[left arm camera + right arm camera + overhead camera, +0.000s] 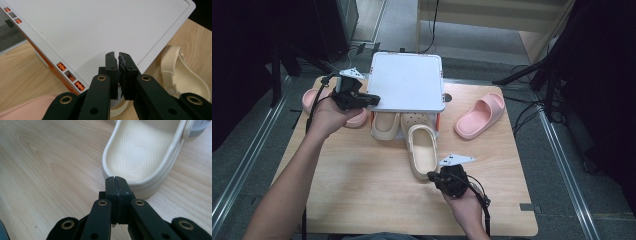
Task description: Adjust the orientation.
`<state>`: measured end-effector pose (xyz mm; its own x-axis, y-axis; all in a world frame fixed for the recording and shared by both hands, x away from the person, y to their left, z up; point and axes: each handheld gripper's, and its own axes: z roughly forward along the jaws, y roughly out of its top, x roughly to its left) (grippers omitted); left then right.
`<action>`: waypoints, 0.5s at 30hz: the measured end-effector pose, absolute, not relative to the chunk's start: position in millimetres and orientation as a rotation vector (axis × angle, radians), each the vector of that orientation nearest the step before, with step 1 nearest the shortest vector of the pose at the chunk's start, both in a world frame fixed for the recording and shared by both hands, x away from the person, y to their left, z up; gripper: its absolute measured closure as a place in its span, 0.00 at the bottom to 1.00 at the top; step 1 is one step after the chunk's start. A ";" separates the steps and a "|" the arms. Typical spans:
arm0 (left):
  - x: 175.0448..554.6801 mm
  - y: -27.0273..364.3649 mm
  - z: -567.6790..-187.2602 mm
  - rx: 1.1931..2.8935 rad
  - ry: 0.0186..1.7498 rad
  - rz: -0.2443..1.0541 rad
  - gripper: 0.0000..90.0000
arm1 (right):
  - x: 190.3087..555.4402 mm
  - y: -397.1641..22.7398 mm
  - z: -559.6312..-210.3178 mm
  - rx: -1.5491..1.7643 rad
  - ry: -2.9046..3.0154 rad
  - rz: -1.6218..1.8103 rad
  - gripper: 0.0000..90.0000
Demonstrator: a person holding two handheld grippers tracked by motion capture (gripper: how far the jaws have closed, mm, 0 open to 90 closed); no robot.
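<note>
A cream clog [423, 150] lies toe-in under a white rack [407, 80], with its heel out toward me. My right gripper [432, 175] is shut at that heel; in the right gripper view the closed tips [115, 179] meet the heel rim of the clog [140, 152]. A second cream clog [384, 125] sits under the rack to its left. My left gripper [374, 99] is shut with nothing between its fingers, at the rack's front left corner. In the left gripper view the tips [117, 53] hang over the white top [100, 25].
A pink slide [480, 115] lies right of the rack. Another pink slide [312, 99] lies to the left, partly behind my left hand. The rack stands on orange posts [61, 67]. Bare wooden table [362, 185] stretches toward me.
</note>
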<state>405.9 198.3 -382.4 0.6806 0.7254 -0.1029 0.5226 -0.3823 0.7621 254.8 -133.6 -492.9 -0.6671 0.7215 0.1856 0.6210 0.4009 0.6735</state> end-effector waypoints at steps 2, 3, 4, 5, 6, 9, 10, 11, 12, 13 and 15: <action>406.1 198.5 -382.3 2.074 0.961 0.309 0.98 | 254.1 -134.2 -495.7 1.225 2.520 1.098 1.00; 406.1 198.6 -382.2 2.073 0.963 0.304 0.99 | 254.9 -134.5 -497.5 1.219 2.521 1.093 1.00; 406.1 198.6 -382.2 2.074 0.963 0.304 0.99 | 256.0 -134.5 -499.1 1.228 2.526 1.078 1.00; 406.0 198.6 -382.1 2.076 0.962 0.303 0.99 | 256.6 -134.5 -500.1 1.237 2.526 1.070 1.00; 406.0 198.6 -382.1 2.075 0.963 0.302 0.99 | 257.9 -134.7 -501.2 1.240 2.529 1.067 1.00; 406.1 198.6 -382.2 2.073 0.965 0.302 1.00 | 260.2 -134.3 -504.2 1.243 2.543 1.044 1.00; 406.0 198.6 -382.2 2.074 0.964 0.302 1.00 | 260.6 -134.3 -504.6 1.239 2.544 1.050 1.00; 406.0 198.6 -382.2 2.074 0.963 0.301 1.00 | 260.7 -134.4 -504.3 1.245 2.546 1.047 1.00; 406.1 198.6 -382.2 2.074 0.963 0.302 0.99 | 260.7 -134.1 -504.3 1.242 2.546 1.049 1.00; 406.0 198.6 -382.2 2.074 0.964 0.302 1.00 | 260.5 -134.0 -504.4 1.241 2.545 1.047 1.00; 406.0 198.6 -382.2 2.074 0.964 0.302 1.00 | 259.6 -133.1 -504.5 1.251 2.553 1.034 1.00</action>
<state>406.0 198.6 -382.2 0.6794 0.7250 -0.1132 0.5311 -0.3794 0.7576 259.6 -133.1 -504.5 -0.6525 0.7352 0.1835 0.6558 0.4266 0.6228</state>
